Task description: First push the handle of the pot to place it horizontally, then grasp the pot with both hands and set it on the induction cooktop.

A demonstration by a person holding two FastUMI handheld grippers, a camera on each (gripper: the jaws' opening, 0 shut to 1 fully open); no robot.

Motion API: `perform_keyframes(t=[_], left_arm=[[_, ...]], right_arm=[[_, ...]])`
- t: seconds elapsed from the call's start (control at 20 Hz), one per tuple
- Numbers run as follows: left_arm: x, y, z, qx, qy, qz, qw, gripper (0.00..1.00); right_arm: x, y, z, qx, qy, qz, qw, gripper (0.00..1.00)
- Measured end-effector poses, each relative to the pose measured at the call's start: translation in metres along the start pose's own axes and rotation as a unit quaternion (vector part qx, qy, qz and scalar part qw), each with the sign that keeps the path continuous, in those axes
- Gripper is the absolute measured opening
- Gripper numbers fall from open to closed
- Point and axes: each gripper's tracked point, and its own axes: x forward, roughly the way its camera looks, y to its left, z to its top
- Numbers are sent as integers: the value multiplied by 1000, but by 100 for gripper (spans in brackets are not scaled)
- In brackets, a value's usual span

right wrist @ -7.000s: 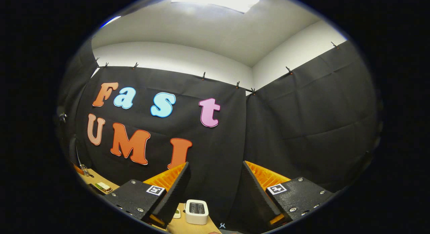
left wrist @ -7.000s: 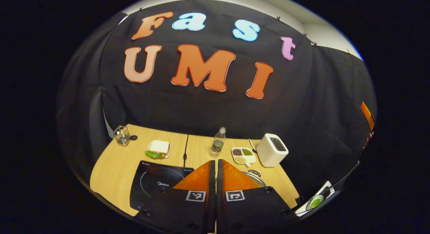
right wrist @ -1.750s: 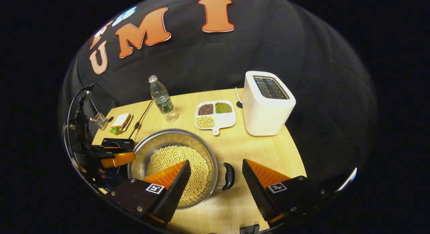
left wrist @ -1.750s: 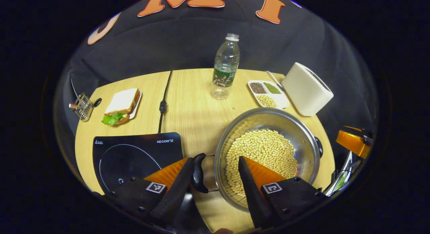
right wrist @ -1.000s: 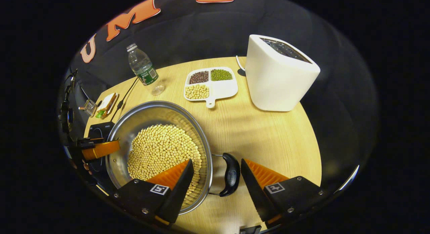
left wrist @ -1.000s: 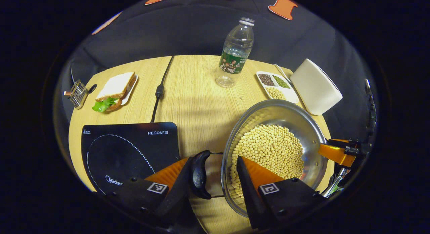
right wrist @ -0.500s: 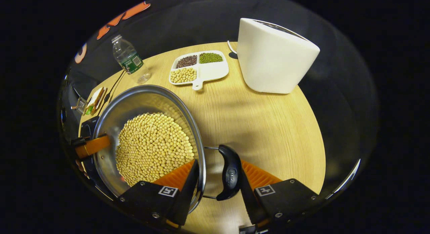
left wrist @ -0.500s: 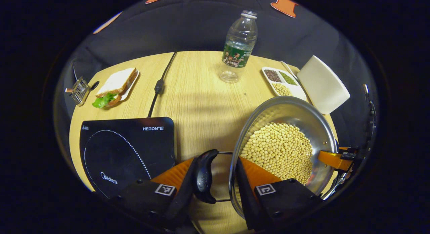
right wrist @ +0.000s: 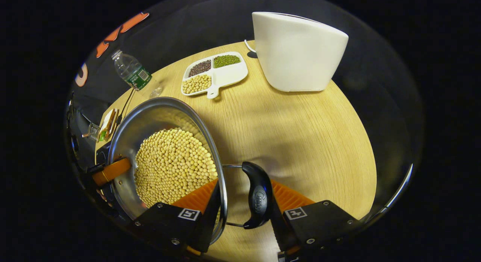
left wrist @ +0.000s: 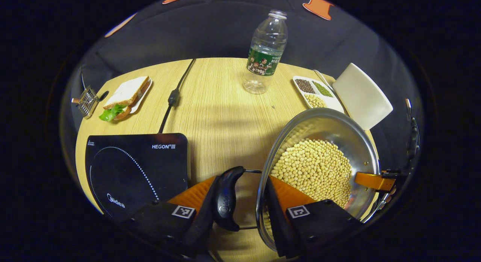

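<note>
Wood counter (left wrist: 221,115) against black cloth wall. Left gripper view: cooktop (left wrist: 131,171) at the near left corner, its cord (left wrist: 173,100) running to the far edge. Sandwich plate (left wrist: 126,98) at the far left, small wire rack (left wrist: 86,102) beside it. Bottle (left wrist: 265,53) upright at the far edge, bean tray (left wrist: 315,94) and white toaster (left wrist: 362,96) toward the far right. Pot (left wrist: 319,168), full of soybeans, sits on the counter right of the cooktop, apart from it. Left hand-held gripper (left wrist: 240,202) straddles the pot's black left handle (left wrist: 227,198): one finger against the handle's outer side, the other at the rim over the beans; fingers narrowed around it, firm pinch cannot tell. Right hand-held gripper (left wrist: 374,181) shows at the pot's far rim.

Right gripper view: right hand-held gripper (right wrist: 244,203) brackets the right handle (right wrist: 257,196) likewise, one finger inside the rim, one touching the handle's outside; full clamp cannot tell. Pot (right wrist: 150,123) near the counter's near edge. Left hand-held gripper (right wrist: 112,170) at the opposite rim. Toaster (right wrist: 298,51), bean tray (right wrist: 214,72) and bottle (right wrist: 131,72) along the far edge.
</note>
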Motion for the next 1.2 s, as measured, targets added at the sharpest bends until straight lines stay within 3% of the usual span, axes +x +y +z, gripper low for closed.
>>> perform_keyframes(t=[0.25, 0.5, 0.65, 0.95, 1.2], left_arm=[[4, -2, 1, 9, 6, 19, 1000, 83], [-12, -7, -13, -8, 12, 11, 1000, 75], [-34, -7, 11, 14, -30, 19, 999, 75], [-90, 12, 43, 47, -92, 42, 994, 75], [-136, 45, 47, 20, -99, 64, 993, 75]], right_arm=[[-4, -1, -2, 23, 6, 9, 1000, 64], [-19, -2, -2, 13, 0, 3, 1000, 55], [-36, 2, 6, 19, -20, 18, 999, 55], [-76, 30, 26, 4, -56, 42, 998, 55], [-98, 78, 33, -32, -63, 62, 996, 55]])
